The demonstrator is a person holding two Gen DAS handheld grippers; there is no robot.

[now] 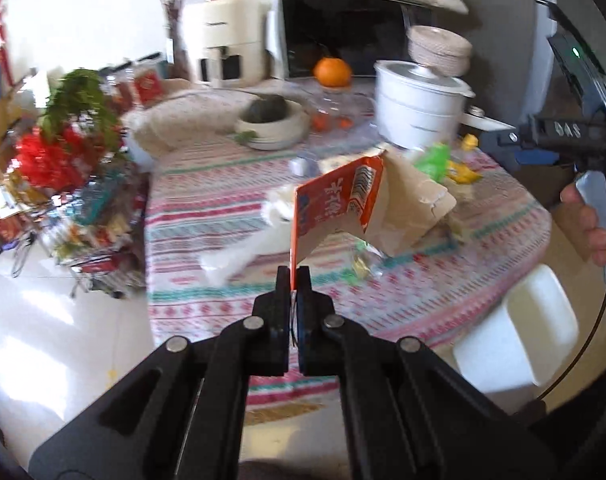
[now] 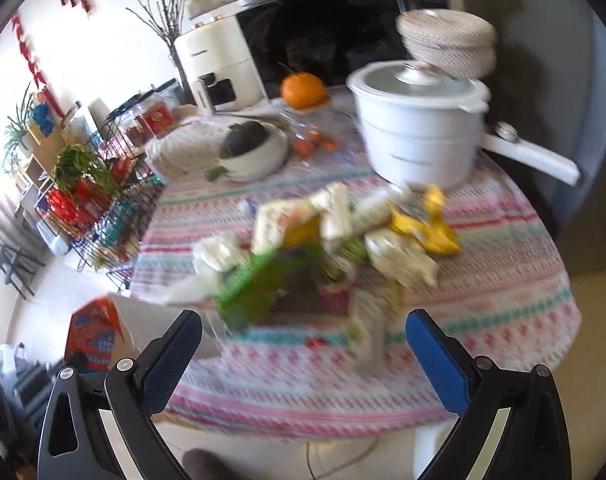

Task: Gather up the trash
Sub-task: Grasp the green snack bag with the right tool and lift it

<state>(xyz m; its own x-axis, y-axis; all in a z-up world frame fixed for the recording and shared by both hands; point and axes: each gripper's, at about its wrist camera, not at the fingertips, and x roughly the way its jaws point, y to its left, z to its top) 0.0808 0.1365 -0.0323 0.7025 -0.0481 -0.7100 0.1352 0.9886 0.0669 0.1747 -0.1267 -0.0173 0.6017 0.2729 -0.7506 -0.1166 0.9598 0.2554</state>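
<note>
The left gripper [image 1: 291, 280] has its jaws closed on the edge of an orange carton [image 1: 335, 208], held up over the desk [image 1: 207, 292]. The right gripper [image 2: 303, 332] hangs over the near desk edge, jaws wide apart and holding nothing. Just past it, at 12 o'clock, lies a blurred trash pile [image 2: 323, 248] with a yellow wrapper [image 2: 427, 228]. Farther, at 1 o'clock, stands a white pot [image 2: 419, 128]; at 12, an orange [image 2: 303, 89].
</note>
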